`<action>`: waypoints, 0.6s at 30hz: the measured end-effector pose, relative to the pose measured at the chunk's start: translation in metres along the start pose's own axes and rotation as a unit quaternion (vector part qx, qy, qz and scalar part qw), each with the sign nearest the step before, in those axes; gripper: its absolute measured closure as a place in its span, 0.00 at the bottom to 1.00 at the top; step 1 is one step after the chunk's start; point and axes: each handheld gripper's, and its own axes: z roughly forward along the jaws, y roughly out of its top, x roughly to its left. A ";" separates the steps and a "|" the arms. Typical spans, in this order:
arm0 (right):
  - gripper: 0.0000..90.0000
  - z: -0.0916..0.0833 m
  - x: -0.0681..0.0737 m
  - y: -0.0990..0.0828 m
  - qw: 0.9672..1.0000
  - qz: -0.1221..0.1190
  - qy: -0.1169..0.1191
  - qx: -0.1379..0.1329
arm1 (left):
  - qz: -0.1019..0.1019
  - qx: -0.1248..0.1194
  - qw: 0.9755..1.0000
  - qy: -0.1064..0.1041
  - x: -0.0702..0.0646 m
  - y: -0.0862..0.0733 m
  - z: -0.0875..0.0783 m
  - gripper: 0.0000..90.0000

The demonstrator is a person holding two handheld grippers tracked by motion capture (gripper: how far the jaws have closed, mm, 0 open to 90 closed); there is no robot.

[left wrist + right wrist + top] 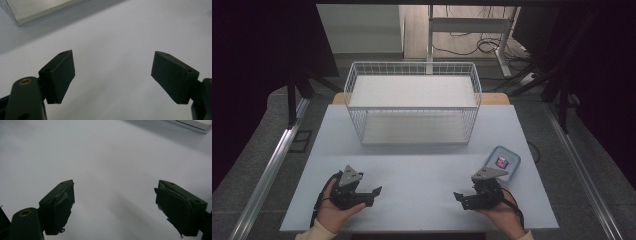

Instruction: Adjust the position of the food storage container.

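A: Where is the small container in relation to the grippers?

B: The clear lidded container [503, 161] with the blue rim lies on the white table [422, 165], at the right side. It is just beyond the right gripper [460, 198], a little to the far right of the hand, and the grey plate of this gripper overlaps its near edge in the high view. I cannot tell if they touch. From the left gripper [374, 194] it is well apart, across the table.

A: And how do the grippers stand?

B: Both rest low at the near edge of the table, each one in a hand, with the tips pointing toward each other. In the left gripper view [112, 75] the two black jaws stand wide apart and between them is only bare table. In the right gripper view [115, 200] it is the same: jaws spread wide, nothing between them. So neither one has hold of anything.

A: How many things do you count?

B: One container, and inside it I see something small, red and white, too small to name. One white wire basket [412, 102], which stands at the far middle of the table, well apart from both grippers. Two grippers, two hands.
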 end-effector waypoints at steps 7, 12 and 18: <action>0.18 -0.001 -0.002 -0.001 1.000 0.002 0.002 -0.001 | 0.006 0.003 1.000 -0.003 -0.002 0.000 0.002 0.21; 0.19 -0.002 -0.003 0.000 1.000 0.003 0.003 -0.003 | 0.006 0.005 1.000 -0.009 -0.003 -0.001 0.004 0.21; 0.19 -0.006 -0.001 -0.002 1.000 0.004 0.003 -0.003 | 0.010 0.001 1.000 -0.013 -0.004 0.004 0.004 0.21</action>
